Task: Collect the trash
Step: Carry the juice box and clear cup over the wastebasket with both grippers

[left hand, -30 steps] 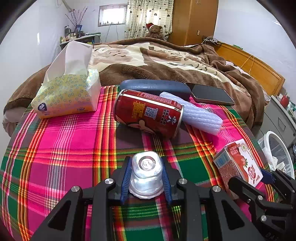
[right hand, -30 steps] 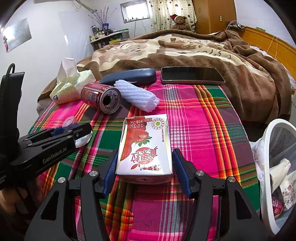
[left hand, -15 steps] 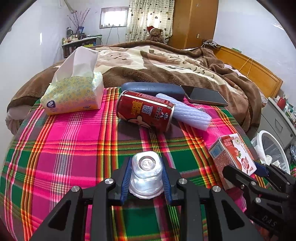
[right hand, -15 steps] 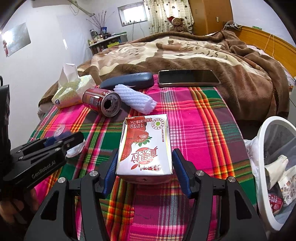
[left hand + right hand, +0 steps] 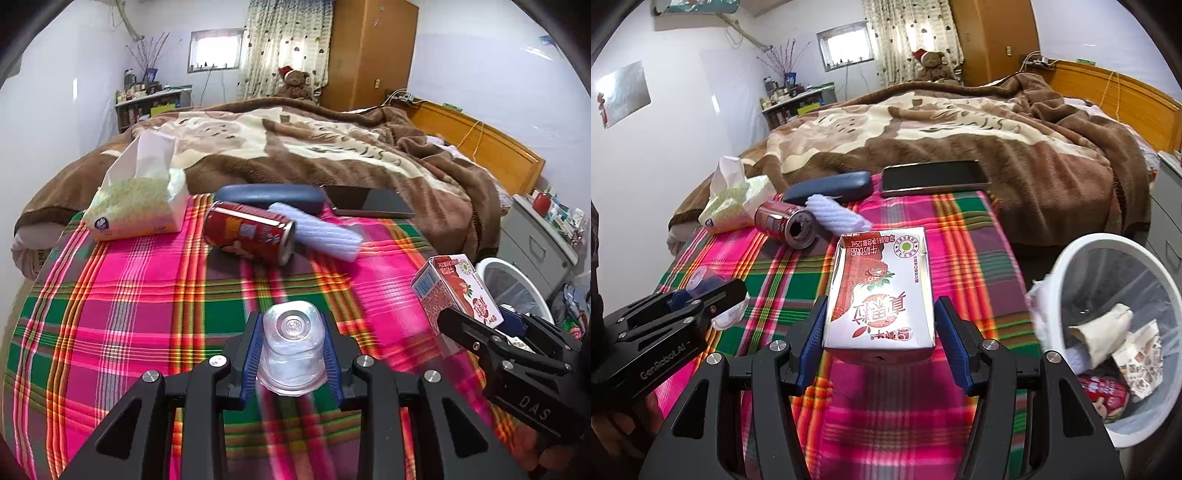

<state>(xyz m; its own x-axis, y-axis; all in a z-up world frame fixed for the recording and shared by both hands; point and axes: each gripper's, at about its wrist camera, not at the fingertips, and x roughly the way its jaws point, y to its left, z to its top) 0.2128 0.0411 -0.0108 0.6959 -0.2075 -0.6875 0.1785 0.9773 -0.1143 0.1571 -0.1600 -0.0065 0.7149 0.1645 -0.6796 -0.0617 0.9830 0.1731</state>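
Observation:
My left gripper point(image 5: 291, 350) is shut on a clear plastic cup point(image 5: 291, 347), held above the plaid cloth point(image 5: 129, 295). My right gripper point(image 5: 881, 332) is shut on a red and white drink carton point(image 5: 881, 291); the carton also shows in the left wrist view point(image 5: 456, 291). A red can point(image 5: 249, 234) lies on its side on the cloth beside a white foam sleeve point(image 5: 317, 234). A white mesh trash bin point(image 5: 1108, 325) with trash inside stands at the right of the table, below cloth level.
A tissue pack point(image 5: 138, 201) sits at the cloth's far left. A dark blue case point(image 5: 267, 195) and a phone point(image 5: 369, 203) lie at the far edge against the brown blanket point(image 5: 295, 147). A grey cabinet point(image 5: 535, 240) stands at the right.
Both grippers have risen and drawn back from the table with their loads. The right gripper has shifted toward the bin, which now looms larger in its view.

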